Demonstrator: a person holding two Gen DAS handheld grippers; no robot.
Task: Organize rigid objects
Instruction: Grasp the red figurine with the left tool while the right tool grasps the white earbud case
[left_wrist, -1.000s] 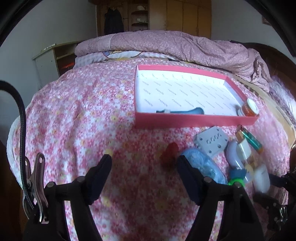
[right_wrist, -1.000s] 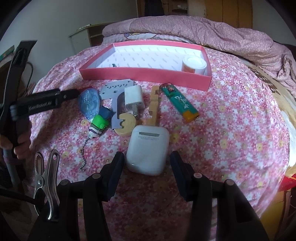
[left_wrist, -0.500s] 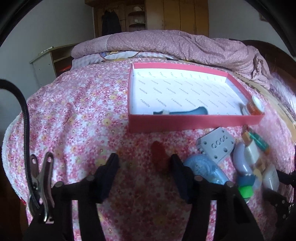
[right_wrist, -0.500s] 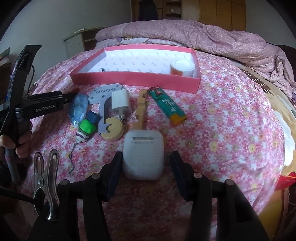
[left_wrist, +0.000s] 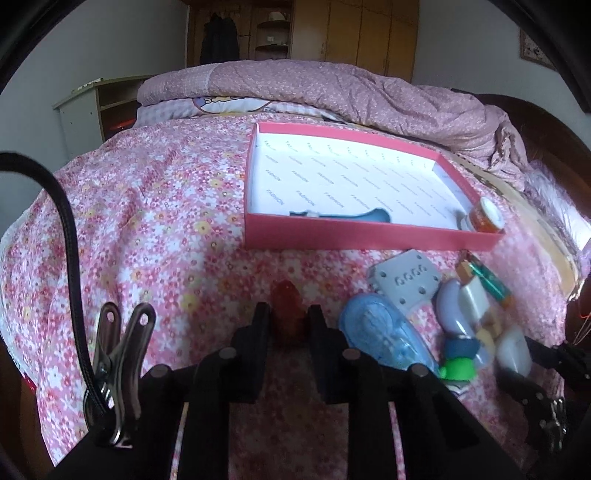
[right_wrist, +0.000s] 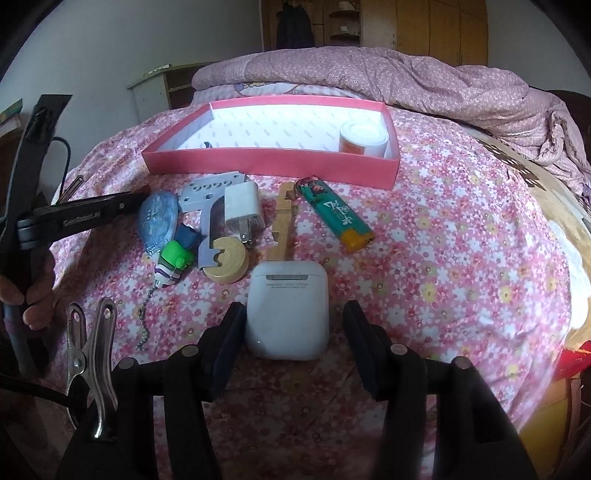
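Small red object (left_wrist: 287, 313): sits on the flowered bedspread (left_wrist: 147, 229) in front of the pink box, squeezed between the two fingers of the left gripper (left_wrist: 286, 317); its top pokes out past the fingertips.
Left gripper: fingers drawn in tight, both pads pressing on the red object's sides.
White earbud case (right_wrist: 287, 309): lies flat on the bedspread between the fingers of the right gripper (right_wrist: 291, 314), closer to the left-hand finger in the right wrist view, with a gap showing at the other finger.
Right gripper: jaws closing slightly, still spread; the case is between them and, on the side with the gap, not touched.
Pink box (right_wrist: 273, 162): shallow, white-lined, open, beyond the loose items; a small orange-and-white jar (right_wrist: 364, 139) stands in its near right corner, and a blue tool (left_wrist: 343, 216) lies along its near wall.
Loose items in front of the box: blue correction-tape dispenser (right_wrist: 157, 221), grey perforated plate (right_wrist: 212, 190), white plug adapter (right_wrist: 243, 208), round wooden piece (right_wrist: 226, 263), wooden stick piece (right_wrist: 282, 225), green lighter (right_wrist: 334, 216), green-and-white keychain toy (right_wrist: 173, 264).
Person's hand (right_wrist: 35, 291): at the left edge of the right wrist view, holding the left gripper's handle.
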